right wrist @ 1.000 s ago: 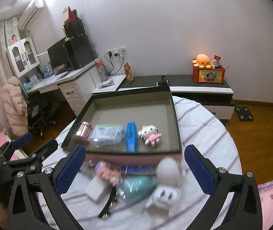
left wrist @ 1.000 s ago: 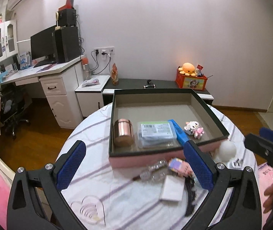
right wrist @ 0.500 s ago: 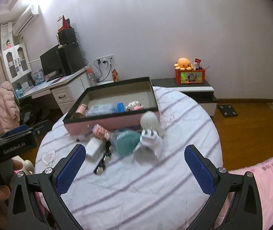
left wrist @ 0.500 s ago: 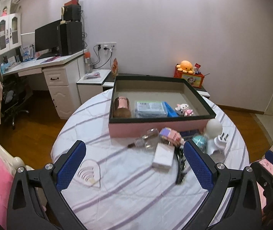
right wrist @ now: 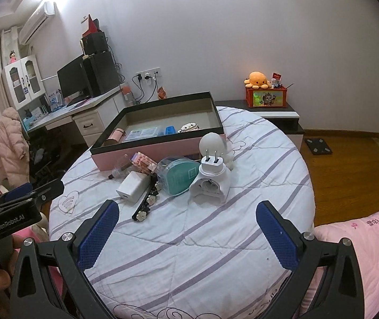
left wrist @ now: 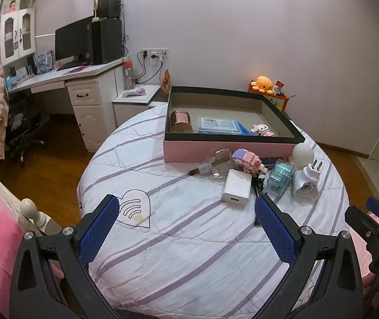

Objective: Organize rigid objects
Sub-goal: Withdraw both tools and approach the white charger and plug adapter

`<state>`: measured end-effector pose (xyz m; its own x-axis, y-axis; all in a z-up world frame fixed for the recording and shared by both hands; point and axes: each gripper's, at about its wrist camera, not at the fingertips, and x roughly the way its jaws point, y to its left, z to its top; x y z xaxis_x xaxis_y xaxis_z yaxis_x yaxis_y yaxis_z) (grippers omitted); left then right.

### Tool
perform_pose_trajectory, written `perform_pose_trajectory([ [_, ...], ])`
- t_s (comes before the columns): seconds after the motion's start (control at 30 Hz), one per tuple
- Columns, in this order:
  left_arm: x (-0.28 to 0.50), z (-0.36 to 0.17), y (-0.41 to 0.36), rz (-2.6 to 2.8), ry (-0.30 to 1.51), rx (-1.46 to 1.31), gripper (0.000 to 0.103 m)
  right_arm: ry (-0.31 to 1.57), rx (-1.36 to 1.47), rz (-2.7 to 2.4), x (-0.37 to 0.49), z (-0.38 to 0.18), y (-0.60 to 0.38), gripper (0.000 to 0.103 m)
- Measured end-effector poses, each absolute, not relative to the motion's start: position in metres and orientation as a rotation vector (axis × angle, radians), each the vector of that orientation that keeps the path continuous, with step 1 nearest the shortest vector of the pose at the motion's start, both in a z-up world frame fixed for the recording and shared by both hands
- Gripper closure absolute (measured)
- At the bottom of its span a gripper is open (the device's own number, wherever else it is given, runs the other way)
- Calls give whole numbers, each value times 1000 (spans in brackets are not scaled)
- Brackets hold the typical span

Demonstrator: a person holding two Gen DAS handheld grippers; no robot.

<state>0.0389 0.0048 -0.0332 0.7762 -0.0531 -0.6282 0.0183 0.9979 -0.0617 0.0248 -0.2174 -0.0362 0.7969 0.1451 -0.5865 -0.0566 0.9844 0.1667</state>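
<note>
A pink box with a black rim (left wrist: 229, 150) (right wrist: 147, 148) sits on the round table; it holds a copper can (left wrist: 180, 121), a clear packet (left wrist: 220, 125), a blue bar and a small toy. In front of it lie a glass bottle (left wrist: 214, 163), a brick toy (left wrist: 246, 159), a white charger (left wrist: 236, 187) (right wrist: 133, 186), a teal tape case (left wrist: 280, 175) (right wrist: 180, 176), a white plug adapter (left wrist: 306, 183) (right wrist: 212, 180), a white ball figure (right wrist: 213, 143) and a black flower hair clip (right wrist: 147, 203). My left gripper (left wrist: 186, 223) and right gripper (right wrist: 186, 228) are open, empty, held back above the table's near side.
The table (left wrist: 189, 228) has a white quilted cover with purple stripes. A pink cushion (right wrist: 359, 239) lies at its right edge. A desk with a monitor (left wrist: 72, 42) stands at far left, a low cabinet with an orange plush (right wrist: 258, 79) behind.
Both grippers have pulled back and up from the box; the objects now look farther away and more of the table shows. Both stayed open and empty.
</note>
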Motion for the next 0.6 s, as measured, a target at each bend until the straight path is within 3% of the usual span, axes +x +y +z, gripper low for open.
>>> perform_pose_trajectory([
  [0.6, 41, -44, -1, -55, 708, -44, 0, 665, 158, 76, 30, -45, -230, 0],
])
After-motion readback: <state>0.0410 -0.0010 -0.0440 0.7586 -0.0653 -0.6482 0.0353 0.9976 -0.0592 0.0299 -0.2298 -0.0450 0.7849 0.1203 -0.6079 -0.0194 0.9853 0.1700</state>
